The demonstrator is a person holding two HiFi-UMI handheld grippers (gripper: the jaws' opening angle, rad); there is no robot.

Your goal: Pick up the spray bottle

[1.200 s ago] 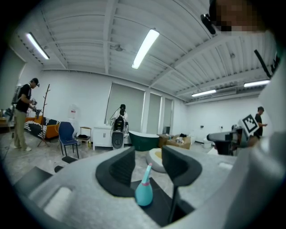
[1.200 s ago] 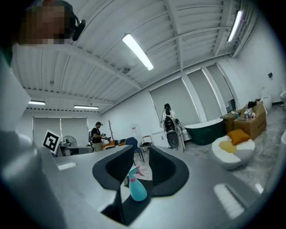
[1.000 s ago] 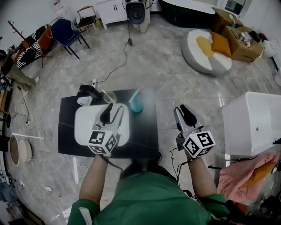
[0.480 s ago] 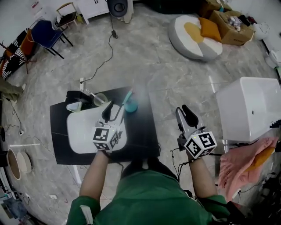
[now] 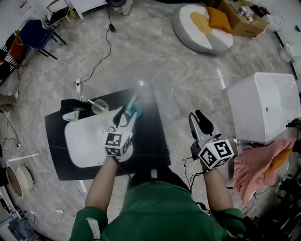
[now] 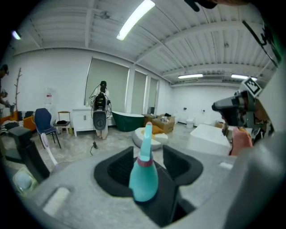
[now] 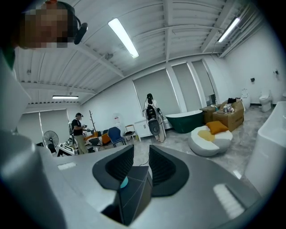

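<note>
Floor: glossy grey marbled tile (image 5: 155, 61) throughout. Ahead of the left gripper (image 5: 124, 115), a black cable (image 5: 100, 62) trails over the floor; a blue chair (image 5: 30, 34) stands far off to its left. Well ahead of the right gripper (image 5: 196, 117) are a round grey-and-white floor cushion (image 5: 202, 28) and a cardboard box (image 5: 242, 14). A white tub (image 5: 265, 106) stands to its right. The ribbed white ceiling (image 7: 178, 27) carries strip lights (image 7: 125, 38).

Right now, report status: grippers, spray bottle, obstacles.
Left gripper open, lined up on spray bottle. Right gripper open, empty. Bottle upright on table, ungripped. Nothing blocking.
</note>
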